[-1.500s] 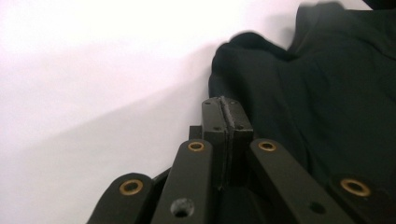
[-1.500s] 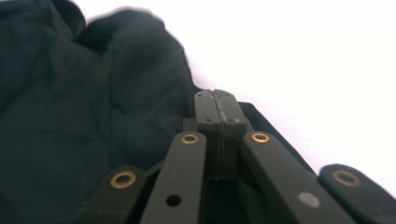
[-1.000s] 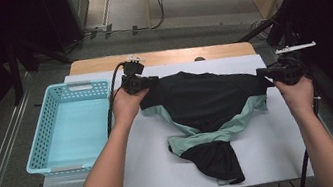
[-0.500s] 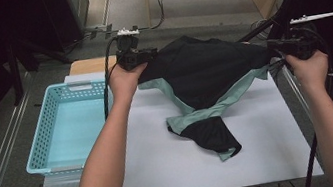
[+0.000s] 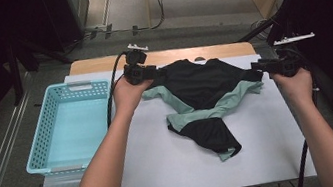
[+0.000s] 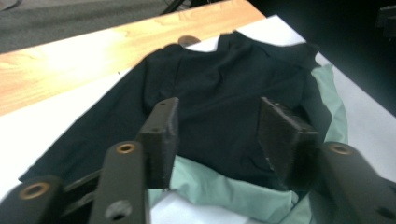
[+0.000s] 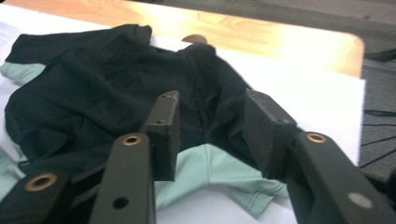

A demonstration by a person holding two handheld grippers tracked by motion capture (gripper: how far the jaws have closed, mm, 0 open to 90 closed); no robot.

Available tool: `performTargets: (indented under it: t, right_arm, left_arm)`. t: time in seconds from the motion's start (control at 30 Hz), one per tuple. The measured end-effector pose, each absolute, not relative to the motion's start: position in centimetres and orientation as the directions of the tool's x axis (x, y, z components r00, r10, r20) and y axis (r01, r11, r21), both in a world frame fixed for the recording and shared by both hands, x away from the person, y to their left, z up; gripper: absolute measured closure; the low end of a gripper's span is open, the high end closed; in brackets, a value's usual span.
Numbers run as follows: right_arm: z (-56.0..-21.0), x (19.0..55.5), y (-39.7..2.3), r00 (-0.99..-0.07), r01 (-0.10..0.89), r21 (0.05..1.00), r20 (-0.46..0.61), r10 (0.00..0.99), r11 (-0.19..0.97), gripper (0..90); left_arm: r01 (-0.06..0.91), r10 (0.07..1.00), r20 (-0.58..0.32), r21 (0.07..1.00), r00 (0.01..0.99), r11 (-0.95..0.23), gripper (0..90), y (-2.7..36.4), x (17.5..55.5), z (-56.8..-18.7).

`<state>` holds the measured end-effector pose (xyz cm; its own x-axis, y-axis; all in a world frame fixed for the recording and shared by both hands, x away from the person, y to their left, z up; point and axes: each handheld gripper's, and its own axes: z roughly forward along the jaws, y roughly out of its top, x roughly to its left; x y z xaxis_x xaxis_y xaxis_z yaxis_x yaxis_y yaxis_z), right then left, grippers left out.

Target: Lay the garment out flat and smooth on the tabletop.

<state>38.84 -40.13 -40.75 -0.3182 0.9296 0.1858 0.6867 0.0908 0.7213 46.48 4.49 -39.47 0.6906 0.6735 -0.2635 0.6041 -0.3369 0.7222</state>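
Note:
A black garment (image 5: 198, 86) with mint green panels lies crumpled on the far half of the white sheet (image 5: 166, 169). My left gripper (image 5: 153, 71) is at its far left corner and my right gripper (image 5: 254, 66) at its far right corner. Both sets of jaws have just been opening. In the left gripper view the left gripper (image 6: 219, 107) is open just above the garment (image 6: 224, 65), with no cloth pinched. The right gripper view shows the same: the right gripper (image 7: 212, 100) is open over the garment's (image 7: 93, 79) black and green edge, its pads free.
A light blue plastic basket (image 5: 46, 143) stands empty at the left edge of the sheet. The wooden table edge (image 5: 99, 63) runs along the far side. Black cables trail from both grippers. Dark equipment stands beyond the table on both sides.
Both grippers held the garment's corners, raised it and carried it toward the far side. Now the garment lies flat on the sheet and both sets of jaws have opened off it.

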Motion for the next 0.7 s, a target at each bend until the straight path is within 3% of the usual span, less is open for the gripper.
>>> performTargets:
  t: [0.2, 0.7]
  right_arm:
    - [-42.2, 38.5, -39.5, -0.335, 0.699, 0.708, 0.194, 0.922, 0.105, 47.1]
    - [-45.1, 38.2, -38.1, -0.342, 0.728, 0.676, 0.21, 0.916, 0.116, 37.4]
  left_arm:
    - [0.614, 0.653, -0.288, 0.711, 0.7, -0.344, 43.5, 4.7, 45.7, -40.0]
    - [0.605, 0.615, -0.296, 0.698, 0.731, -0.383, 42.7, 5.0, 43.0, -41.4]
